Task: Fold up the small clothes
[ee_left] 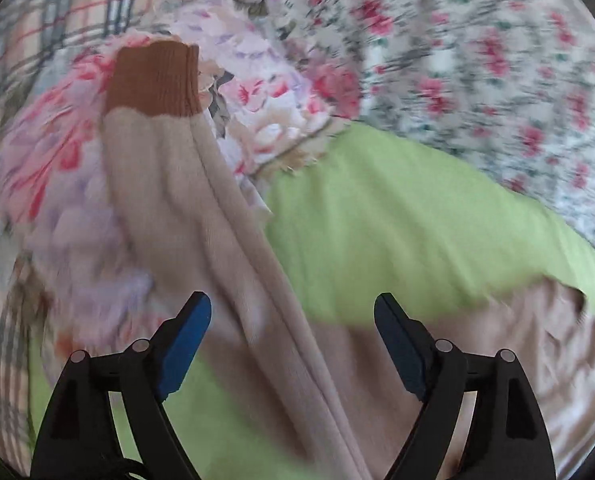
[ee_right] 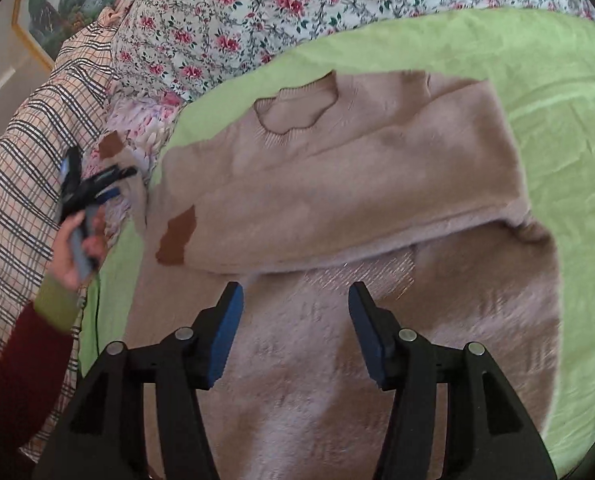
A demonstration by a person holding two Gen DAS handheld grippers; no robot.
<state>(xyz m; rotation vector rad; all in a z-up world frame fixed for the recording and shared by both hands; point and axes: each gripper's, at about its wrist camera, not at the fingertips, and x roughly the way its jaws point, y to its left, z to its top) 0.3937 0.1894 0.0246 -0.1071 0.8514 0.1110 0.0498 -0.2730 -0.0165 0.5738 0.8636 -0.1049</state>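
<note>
- We see the beige sweater (ee_right: 337, 184) lying on a green sheet (ee_right: 557, 92) on the bed, one sleeve folded across its chest with the brown cuff (ee_right: 177, 236) at the left edge.
- The sweater's near hem runs under our right claw (ee_right: 295, 334) and out of frame, so we cannot see its full length.
- The right claw hangs above the knit, released, nothing between its blue pads (ee_right: 225, 336).
- In the left wrist view the other sleeve (ee_left: 185, 184) stretches away to a second brown cuff (ee_left: 153, 80), resting on a pastel floral cloth (ee_left: 57, 168); blur smears most of it.
- The left claw (ee_left: 293, 344) stands wide and released, the sleeve below the gap.
- From the right wrist view, the left claw (ee_right: 109, 184) is small and half hidden by the person's hand (ee_right: 73, 248).
- Rose-print bedding (ee_right: 257, 12) and a plaid cloth (ee_right: 25, 184) lie beyond, cut by the frame.
</note>
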